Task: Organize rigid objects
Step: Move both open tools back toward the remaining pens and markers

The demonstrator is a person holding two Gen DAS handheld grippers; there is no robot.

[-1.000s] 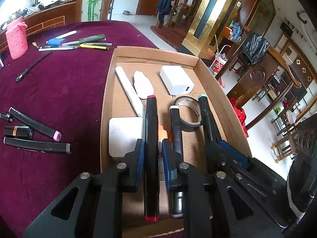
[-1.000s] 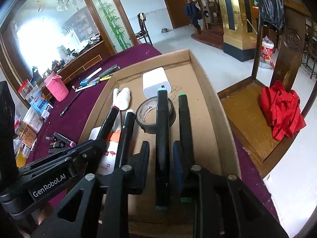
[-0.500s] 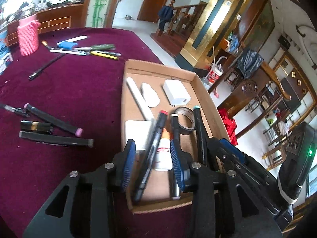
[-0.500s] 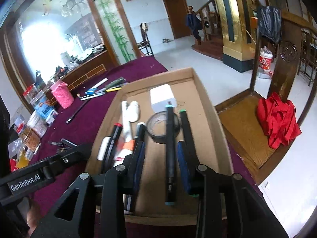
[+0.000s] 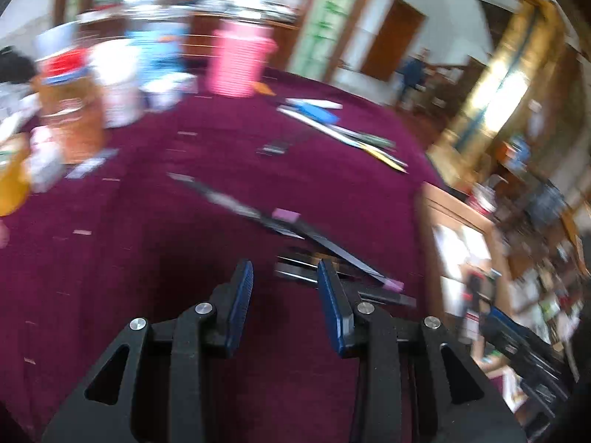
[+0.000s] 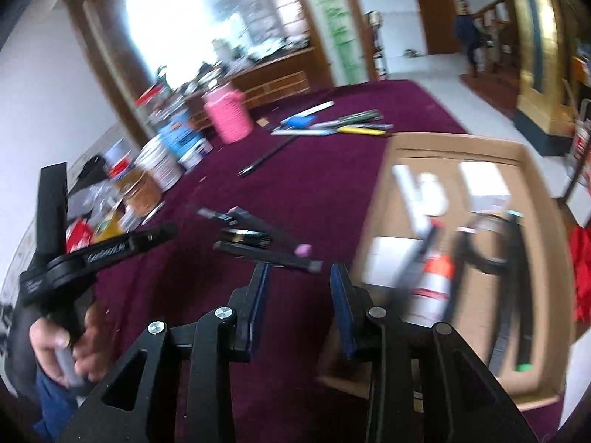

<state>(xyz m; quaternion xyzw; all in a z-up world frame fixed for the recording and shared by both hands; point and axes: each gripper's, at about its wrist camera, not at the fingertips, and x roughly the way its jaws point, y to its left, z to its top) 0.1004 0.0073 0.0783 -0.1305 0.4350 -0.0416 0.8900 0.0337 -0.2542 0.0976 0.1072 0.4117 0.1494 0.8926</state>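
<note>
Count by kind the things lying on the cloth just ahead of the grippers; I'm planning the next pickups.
Black markers: 2
Gold-banded tube: 1
Small dark piece, too blurred to name: 1
Total: 4

the tablecloth (image 6: 314, 184) is deep maroon. the cardboard box (image 6: 546, 221) at its right edge is plain tan. black markers (image 6: 266, 254) with pink and grey caps lie mid-cloth. a pink ribbed holder (image 6: 229, 118) stands near the far edge. gripper pads (image 5: 242, 291) are blue on black.
</note>
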